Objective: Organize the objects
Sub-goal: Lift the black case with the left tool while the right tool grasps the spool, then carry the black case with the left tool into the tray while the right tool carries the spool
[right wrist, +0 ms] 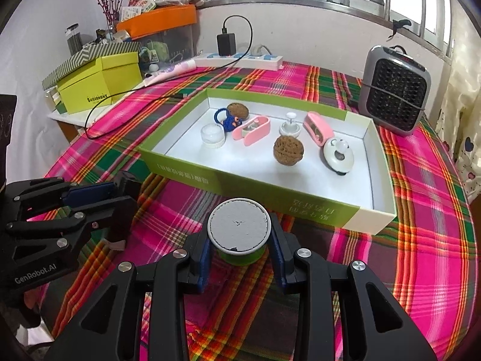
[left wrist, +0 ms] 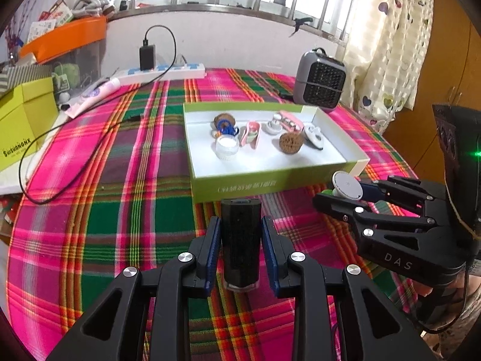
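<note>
A green-rimmed white tray (left wrist: 207, 180) (right wrist: 180, 174) on the plaid cloth holds two walnuts (right wrist: 288, 150), pink clips (right wrist: 252, 132), a small clear jar (right wrist: 212, 136), a blue knitted toy (right wrist: 230, 121) and white gadgets (right wrist: 338, 153). My left gripper (left wrist: 240, 234) is shut on a black oblong device (left wrist: 240, 240), just in front of the tray. My right gripper (right wrist: 240, 240) is shut on a green round tin with a white lid (right wrist: 239, 228), at the tray's near right side; it also shows in the left wrist view (left wrist: 348, 194).
A grey fan heater (right wrist: 393, 90) stands behind the tray on the right. A power strip (right wrist: 240, 58) with a charger and black cable (right wrist: 126, 96) lies at the back. Yellow-green boxes (right wrist: 99, 81) and an orange bin (right wrist: 159, 19) are at the left.
</note>
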{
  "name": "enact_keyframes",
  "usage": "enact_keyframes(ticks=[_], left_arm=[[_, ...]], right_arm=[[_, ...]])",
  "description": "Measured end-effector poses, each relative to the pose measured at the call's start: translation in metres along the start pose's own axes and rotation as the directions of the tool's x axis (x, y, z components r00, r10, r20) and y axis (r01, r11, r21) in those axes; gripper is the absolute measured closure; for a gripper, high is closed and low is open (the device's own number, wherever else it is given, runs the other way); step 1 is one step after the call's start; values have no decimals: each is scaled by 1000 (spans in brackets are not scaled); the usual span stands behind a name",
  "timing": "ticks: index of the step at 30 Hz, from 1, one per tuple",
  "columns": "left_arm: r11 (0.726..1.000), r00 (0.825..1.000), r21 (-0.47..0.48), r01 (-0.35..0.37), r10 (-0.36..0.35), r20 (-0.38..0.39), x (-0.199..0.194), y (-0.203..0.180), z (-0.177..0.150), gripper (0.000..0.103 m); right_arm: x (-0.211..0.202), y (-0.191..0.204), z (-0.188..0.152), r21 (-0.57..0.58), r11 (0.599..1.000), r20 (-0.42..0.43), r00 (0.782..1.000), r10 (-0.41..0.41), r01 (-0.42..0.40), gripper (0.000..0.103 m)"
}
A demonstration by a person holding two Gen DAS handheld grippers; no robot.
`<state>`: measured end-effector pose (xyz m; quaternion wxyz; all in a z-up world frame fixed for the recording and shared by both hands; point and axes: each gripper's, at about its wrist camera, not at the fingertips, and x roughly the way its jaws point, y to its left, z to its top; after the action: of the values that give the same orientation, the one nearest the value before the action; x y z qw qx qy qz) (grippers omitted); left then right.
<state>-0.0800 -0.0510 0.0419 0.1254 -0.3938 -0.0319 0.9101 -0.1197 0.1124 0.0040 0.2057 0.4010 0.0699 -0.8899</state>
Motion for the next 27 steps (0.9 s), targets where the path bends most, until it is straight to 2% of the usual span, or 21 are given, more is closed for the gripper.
enact_keyframes(ticks=[12, 27], left_arm=[[1000, 999, 27, 12, -13, 45, -10, -12, 26, 78], [999, 997, 6, 41, -41, 60, -9, -12, 42, 78]], right_arm=[[-18, -13, 16, 19, 1000, 53, 999, -9, 8, 69], [-23, -31, 23, 43, 999, 73, 997, -14, 10, 69]])
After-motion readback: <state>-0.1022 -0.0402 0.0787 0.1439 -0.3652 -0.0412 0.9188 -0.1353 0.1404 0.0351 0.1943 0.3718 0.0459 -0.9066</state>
